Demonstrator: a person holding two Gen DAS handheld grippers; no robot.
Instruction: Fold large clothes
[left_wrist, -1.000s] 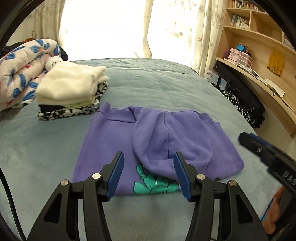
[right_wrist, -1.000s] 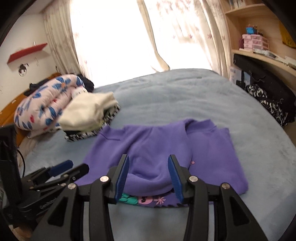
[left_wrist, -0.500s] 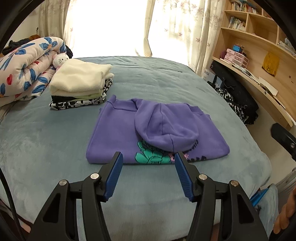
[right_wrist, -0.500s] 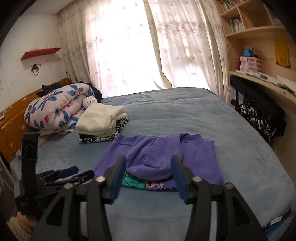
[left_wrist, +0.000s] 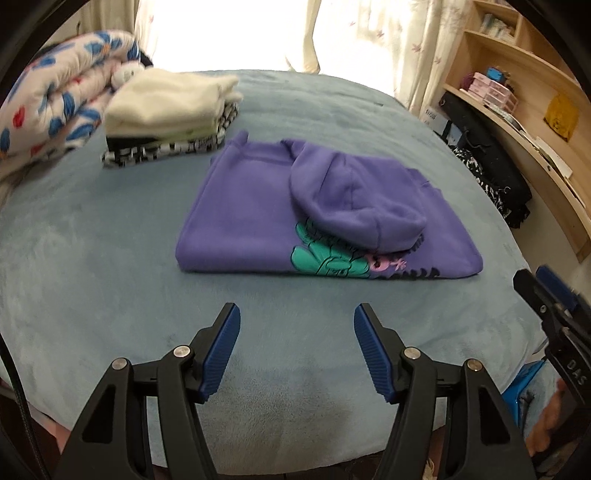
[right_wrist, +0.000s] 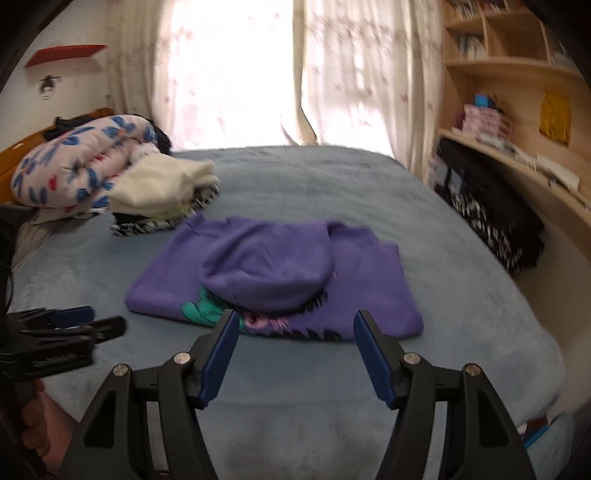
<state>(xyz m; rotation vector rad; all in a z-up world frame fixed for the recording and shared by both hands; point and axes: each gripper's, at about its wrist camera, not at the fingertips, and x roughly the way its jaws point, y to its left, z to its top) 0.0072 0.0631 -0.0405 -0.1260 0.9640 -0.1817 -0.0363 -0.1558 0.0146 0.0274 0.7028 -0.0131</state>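
A bedroom fills both views: a wide bed (left_wrist: 110, 258) covered in a soft grey-blue blanket runs back to a bright window hung with pale, flower-printed curtains (right_wrist: 369, 74), and curved wooden shelves (left_wrist: 535, 122) with small boxes and papers line the right wall. Below the shelves a dark bundle of black and patterned cloth (right_wrist: 498, 221) lies beside the bed. On the left wall, seen from the right wrist, hangs a small red shelf (right_wrist: 66, 55). At the bed's far left lies a rolled quilt (left_wrist: 48, 107) printed with blue and red shapes, and just beside it sits a stack of folded clothes (left_wrist: 166, 114), cream on top and black-and-white at the bottom. The purple hoodie (left_wrist: 251, 221) lies folded into a rectangle near the middle of the bed, well apart from the stack, its hood laid flat over the top and a teal and pink print showing along the near edge. The left gripper (left_wrist: 297, 347) hangs over bare blanket just short of the hoodie's near edge, its blue-padded fingers (left_wrist: 221, 350) opening, with nothing between them. The right gripper (right_wrist: 295, 350) hangs over the same near edge, its fingers (right_wrist: 373, 354) likewise opening and holding nothing, the fabric untouched.
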